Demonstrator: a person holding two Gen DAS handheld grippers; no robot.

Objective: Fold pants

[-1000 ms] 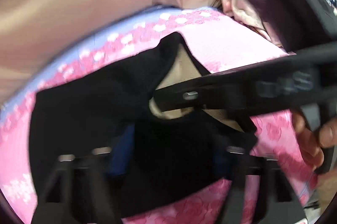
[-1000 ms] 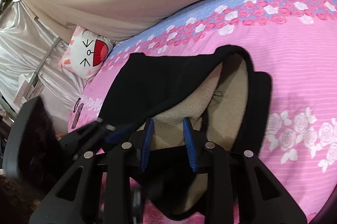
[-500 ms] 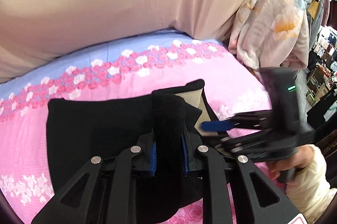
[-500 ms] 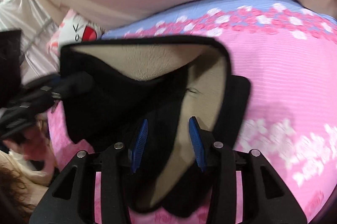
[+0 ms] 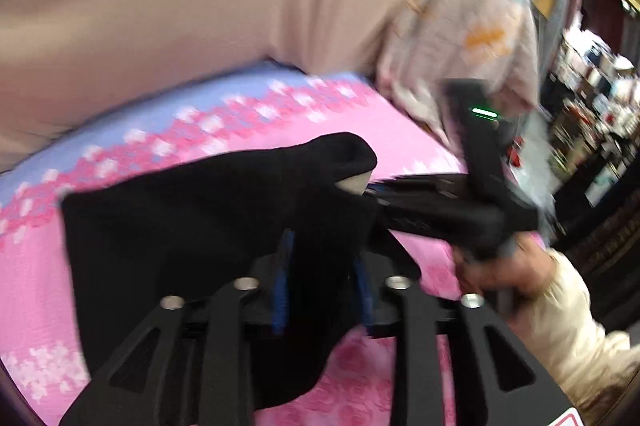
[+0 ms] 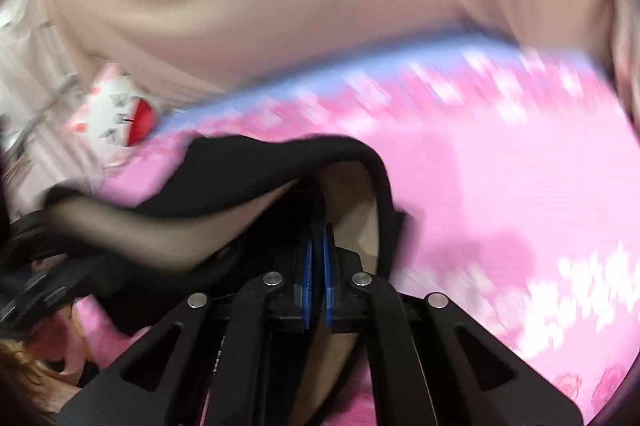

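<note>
The black pants point(image 5: 192, 218) with a beige fleece lining point(image 6: 176, 230) hang lifted over the pink floral bedsheet point(image 5: 36, 266). My left gripper point(image 5: 322, 278) has its blue pads around a thick fold of the black fabric. My right gripper point(image 6: 317, 266) is shut on the pants' edge, its blue pads nearly touching with cloth between them. In the left wrist view the right gripper point(image 5: 440, 202) reaches in from the right, held by a hand point(image 5: 504, 266). Both views are blurred by motion.
A beige curtain point(image 5: 180, 6) hangs behind the bed. A white cat-face cushion point(image 6: 120, 114) lies at the bed's far left. A floral garment point(image 5: 472, 34) hangs at the right, with cluttered shelves point(image 5: 592, 98) beyond.
My right gripper has closed from open onto the pants' edge. Both grippers have lifted the pants, and the cloth is now bunched higher above the sheet.
</note>
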